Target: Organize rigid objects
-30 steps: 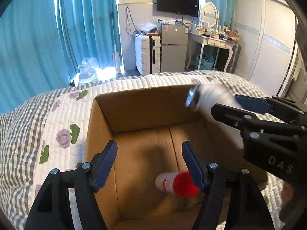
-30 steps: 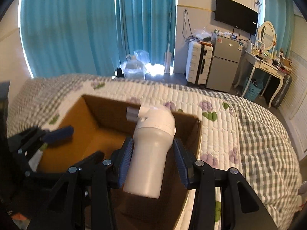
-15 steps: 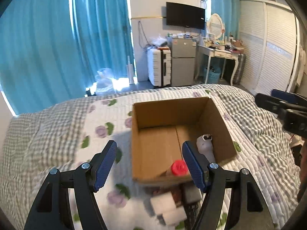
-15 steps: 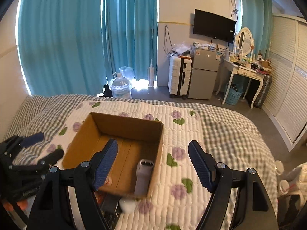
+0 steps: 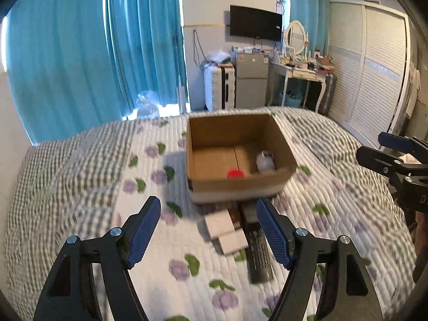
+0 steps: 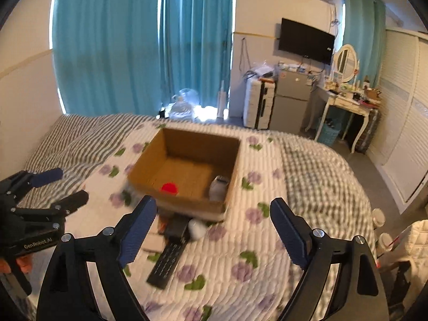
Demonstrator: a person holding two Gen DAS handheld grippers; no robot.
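An open cardboard box sits on the quilted bed. Inside it lie a red-capped bottle and a white bottle. In front of the box lie a black remote, two small white boxes and a white round item. My left gripper is open and empty, well back from the box. My right gripper is open and empty, also pulled back above the bed.
The bed's floral and checked quilt spreads all round. Beyond the bed stand teal curtains, a white suitcase, a small fridge, a dressing table and a wardrobe.
My right gripper let go of the white bottle, which now lies in the box. Both grippers have pulled back and up from the box, so the items in front of it show.
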